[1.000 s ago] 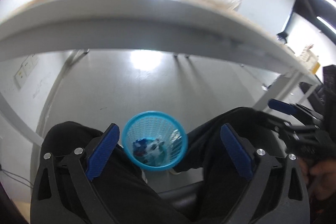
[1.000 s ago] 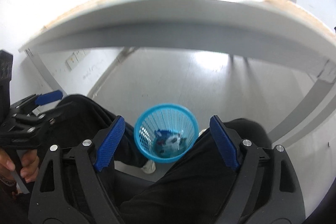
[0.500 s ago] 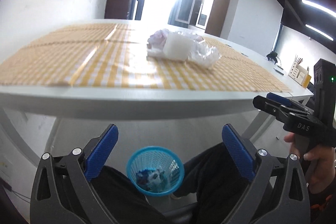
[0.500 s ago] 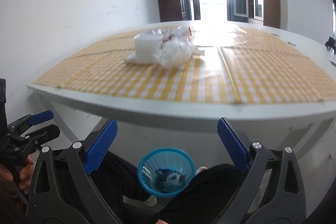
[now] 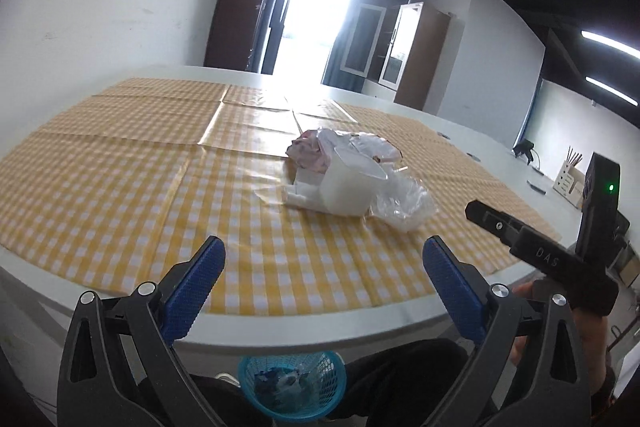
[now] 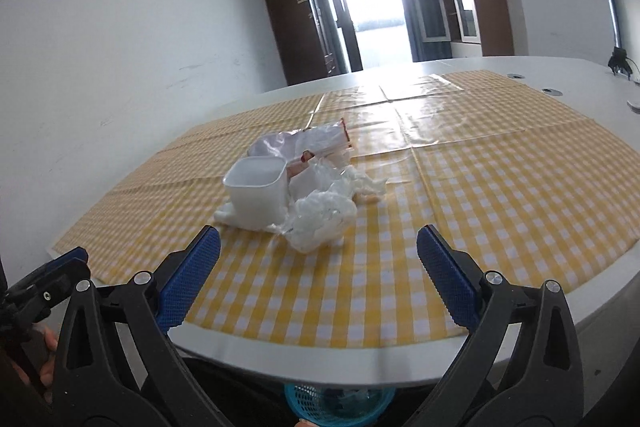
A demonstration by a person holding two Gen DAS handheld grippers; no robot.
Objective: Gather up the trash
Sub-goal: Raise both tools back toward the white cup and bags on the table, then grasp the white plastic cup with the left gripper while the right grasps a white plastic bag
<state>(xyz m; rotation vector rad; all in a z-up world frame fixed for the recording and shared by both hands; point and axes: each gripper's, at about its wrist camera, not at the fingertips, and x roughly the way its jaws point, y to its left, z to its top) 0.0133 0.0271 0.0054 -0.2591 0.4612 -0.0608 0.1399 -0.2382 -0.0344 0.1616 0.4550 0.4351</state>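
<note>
Left wrist view | left claw [image 5: 320,275] open, empty | right claw [image 6: 318,263] open, empty | trash pile [image 5: 348,179] on surface [image 5: 120,187], centre, uncollected | blue basket [image 5: 292,387] below near edge, partly filled

We see an office meeting room: long white table [image 6: 592,83] (cable grommets [image 6: 552,91]), cabinets [image 5: 420,59], ceiling strip lights [image 5: 610,43].

At bottom centre, the blue bin [image 6: 338,405] is half hidden under the bench [image 6: 320,363] edge; its contents are indistinct.
</note>
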